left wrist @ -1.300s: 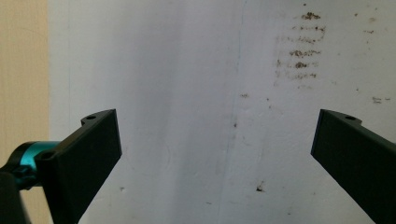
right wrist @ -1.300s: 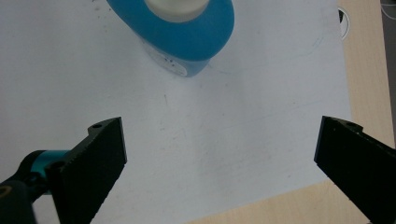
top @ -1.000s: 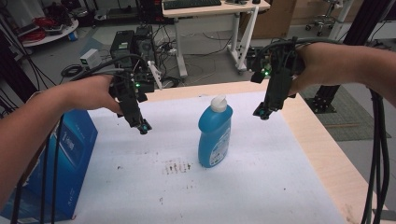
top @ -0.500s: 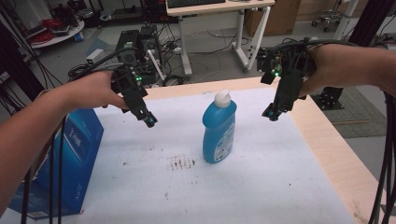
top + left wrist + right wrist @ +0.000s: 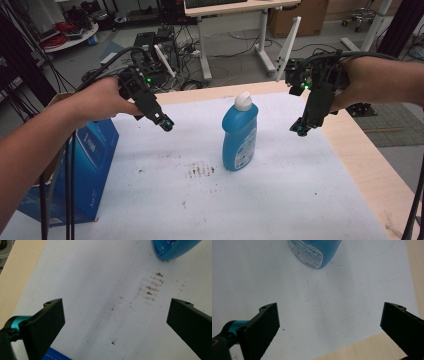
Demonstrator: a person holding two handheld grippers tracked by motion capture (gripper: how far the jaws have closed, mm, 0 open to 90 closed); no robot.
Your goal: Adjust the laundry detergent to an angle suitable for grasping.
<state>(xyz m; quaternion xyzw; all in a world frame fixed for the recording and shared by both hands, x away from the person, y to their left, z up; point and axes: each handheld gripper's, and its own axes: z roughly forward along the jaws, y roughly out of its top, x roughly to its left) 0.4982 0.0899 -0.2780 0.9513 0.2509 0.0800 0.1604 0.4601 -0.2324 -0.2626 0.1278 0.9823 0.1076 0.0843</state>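
A blue bottle (image 5: 240,135) with a white cap (image 5: 243,101) is standing upright a little right of the middle of the high view, resting on a white sheet (image 5: 280,200) that is covering most of a wooden table (image 5: 370,170). A patch of brown specks (image 5: 200,171) is lying on the sheet just left of the bottle's base.

The left gripper (image 5: 165,123) is hovering in the left-centre of the high view, well apart from the bottle and above the sheet, with the person's left hand (image 5: 102,100) wrapping its body. In the left gripper view its jaws are standing wide apart at the two lower corners, gripping nothing; the bottle's base (image 5: 175,248) is showing at the upper right of that frame and the specks (image 5: 151,287) are lying below it.

The right gripper (image 5: 300,127) is hanging in the right part of the high view, pointing down near the sheet's right edge, clear of the bottle. In the right gripper view its jaws are also spread wide and are empty, and the bottle's label (image 5: 305,252) is showing at the top centre of the frame.

A blue box (image 5: 85,170) is sitting at the lower left of the high view, against the sheet's left edge.
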